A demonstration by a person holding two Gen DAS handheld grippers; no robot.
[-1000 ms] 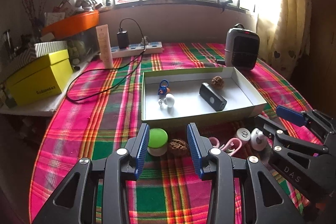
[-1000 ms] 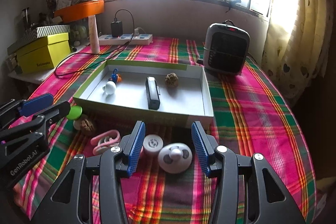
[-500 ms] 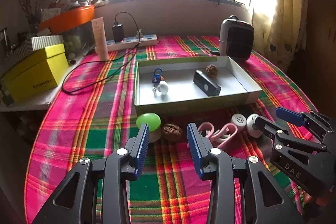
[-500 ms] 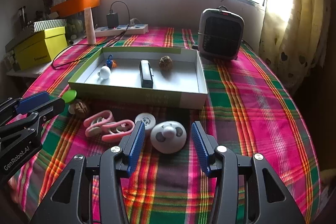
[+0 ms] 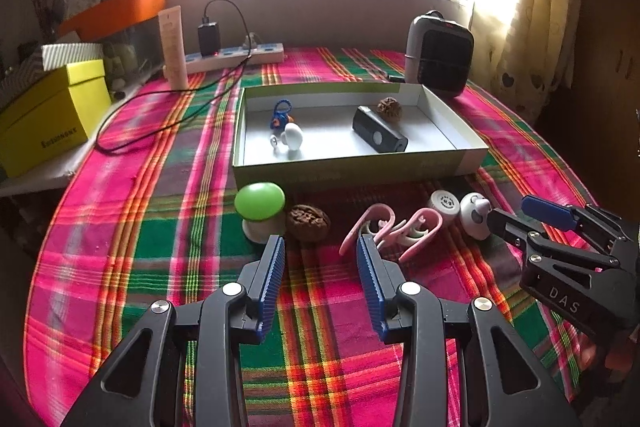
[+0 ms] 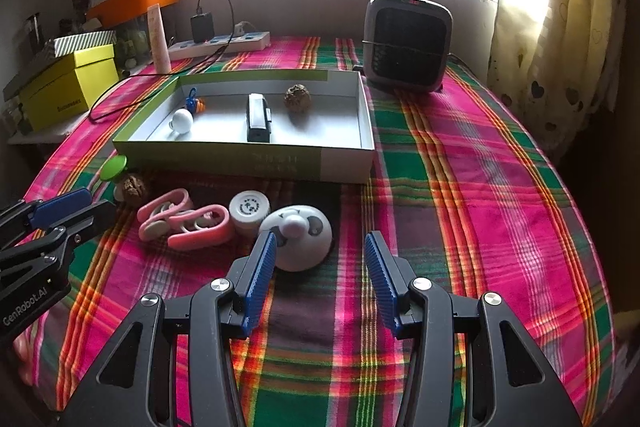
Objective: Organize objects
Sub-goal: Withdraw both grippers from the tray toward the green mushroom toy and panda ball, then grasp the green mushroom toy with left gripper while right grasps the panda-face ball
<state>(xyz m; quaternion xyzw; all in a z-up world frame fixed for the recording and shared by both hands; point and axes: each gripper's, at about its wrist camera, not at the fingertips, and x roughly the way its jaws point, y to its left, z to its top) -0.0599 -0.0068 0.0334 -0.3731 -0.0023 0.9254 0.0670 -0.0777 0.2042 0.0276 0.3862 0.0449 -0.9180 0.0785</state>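
Observation:
A shallow green-rimmed box (image 5: 360, 169) (image 6: 248, 163) holds a black device (image 5: 378, 135), a walnut, a white knob and a blue keyring toy. In front of it lie a green mushroom (image 5: 260, 203), a walnut (image 5: 308, 221), pink clips (image 5: 400, 231) (image 6: 184, 223), a white jar (image 6: 249, 209) and a white disc (image 6: 304, 227). My left gripper (image 5: 319, 241) (image 6: 86, 205) hovers open just short of the walnut and clips. The right gripper (image 6: 320, 237) (image 5: 516, 213) stands open, its left fingertip over the disc's near edge. Neither holds anything.
A grey heater (image 6: 408, 43) stands behind the box at the right. A power strip (image 5: 236, 57) with a black cable, a tall tube (image 5: 174, 47) and a yellow box (image 5: 52, 115) line the back left. Curtains hang at the right, beyond the plaid table's edge.
In both views the objects have slid up, away from the fingertips. The white disc was between the right fingers and now lies mostly ahead of them. Both jaws keep the same width.

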